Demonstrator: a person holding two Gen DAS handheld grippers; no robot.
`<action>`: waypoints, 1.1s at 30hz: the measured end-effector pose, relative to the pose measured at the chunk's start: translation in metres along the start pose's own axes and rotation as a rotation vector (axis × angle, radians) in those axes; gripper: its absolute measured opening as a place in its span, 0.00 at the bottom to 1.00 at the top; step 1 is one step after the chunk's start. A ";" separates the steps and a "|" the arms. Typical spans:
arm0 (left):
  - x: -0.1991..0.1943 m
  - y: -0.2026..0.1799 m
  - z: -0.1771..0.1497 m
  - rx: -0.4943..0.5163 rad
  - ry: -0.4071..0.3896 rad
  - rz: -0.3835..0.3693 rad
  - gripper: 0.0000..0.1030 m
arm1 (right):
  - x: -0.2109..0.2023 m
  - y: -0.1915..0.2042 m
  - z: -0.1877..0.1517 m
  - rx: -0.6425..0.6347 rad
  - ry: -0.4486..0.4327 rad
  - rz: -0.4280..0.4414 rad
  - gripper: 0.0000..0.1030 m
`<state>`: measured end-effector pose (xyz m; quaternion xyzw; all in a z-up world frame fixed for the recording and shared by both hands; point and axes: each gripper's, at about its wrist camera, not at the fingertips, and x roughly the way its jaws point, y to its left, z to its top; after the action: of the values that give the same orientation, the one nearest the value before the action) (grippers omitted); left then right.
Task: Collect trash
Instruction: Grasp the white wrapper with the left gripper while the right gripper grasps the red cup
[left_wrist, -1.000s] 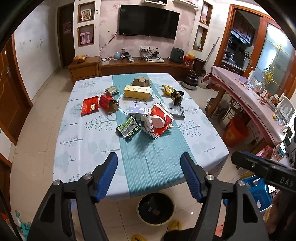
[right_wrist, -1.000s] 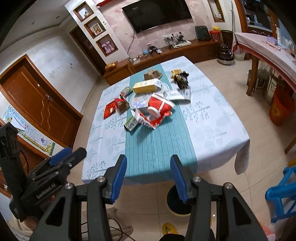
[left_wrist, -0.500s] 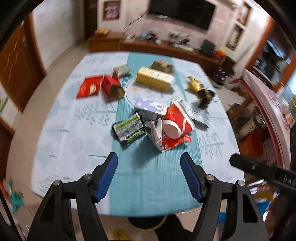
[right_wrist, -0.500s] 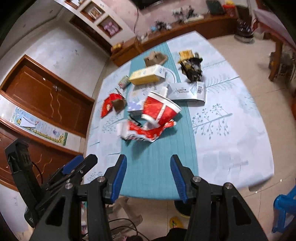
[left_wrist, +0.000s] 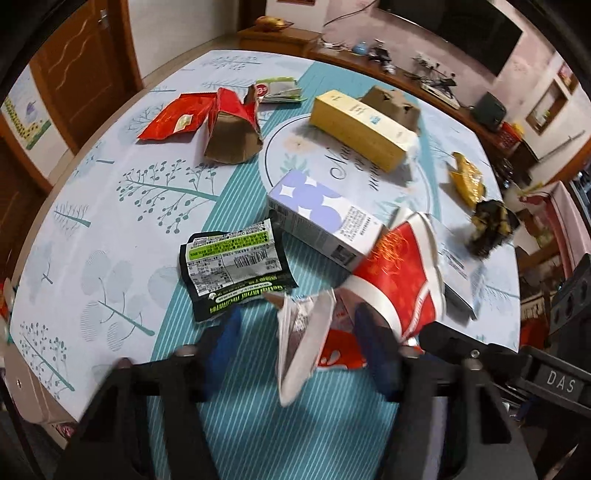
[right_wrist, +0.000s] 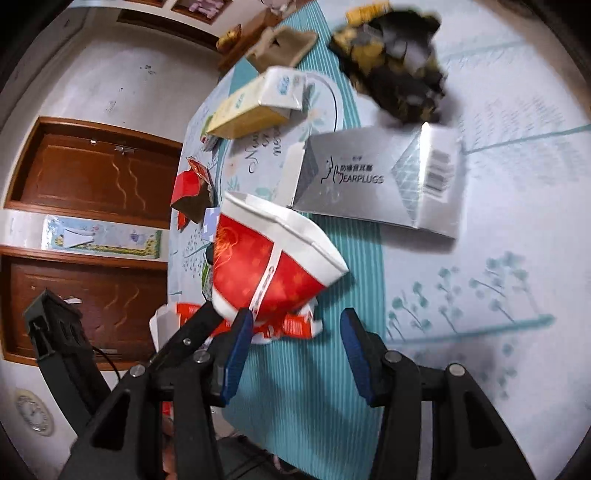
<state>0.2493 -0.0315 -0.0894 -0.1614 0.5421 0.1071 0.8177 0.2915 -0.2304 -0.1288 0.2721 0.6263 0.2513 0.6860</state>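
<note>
Trash lies scattered on the table. A crushed red and white paper cup (left_wrist: 399, 280) lies on its side on a torn red and white wrapper (left_wrist: 303, 347). My left gripper (left_wrist: 299, 332) is open, its jaws either side of the wrapper's upright white flap. My right gripper (right_wrist: 295, 332) is open just in front of the cup (right_wrist: 273, 266), its left finger beside the cup's base. Around them lie a black and green packet (left_wrist: 232, 266), a purple and white box (left_wrist: 321, 221), a yellow box (left_wrist: 362, 129) and a silver earplugs box (right_wrist: 380, 181).
A red foil bag (left_wrist: 173, 118), a red carton (left_wrist: 232, 125), a brown cardboard piece (left_wrist: 395, 103), a yellow wrapper (left_wrist: 465, 181) and a dark crumpled wrapper (right_wrist: 399, 66) lie further back. The table's near edge (left_wrist: 44, 410) is at lower left. A wooden cabinet (right_wrist: 92, 177) stands beyond.
Both grippers have moved forward and down from beyond the table's edge to close over the red cup and wrapper. Both stay open.
</note>
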 end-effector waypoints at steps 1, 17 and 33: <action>0.003 -0.001 0.001 -0.001 0.009 0.002 0.31 | 0.006 -0.002 0.004 0.012 0.014 0.017 0.48; -0.004 -0.009 -0.006 0.071 0.015 0.016 0.14 | 0.019 0.016 0.027 -0.045 -0.027 0.113 0.20; -0.081 0.016 -0.018 0.153 -0.067 -0.027 0.14 | -0.057 0.073 -0.009 -0.202 -0.192 0.165 0.10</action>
<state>0.1969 -0.0234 -0.0237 -0.1018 0.5187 0.0598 0.8468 0.2776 -0.2155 -0.0378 0.2750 0.5048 0.3416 0.7435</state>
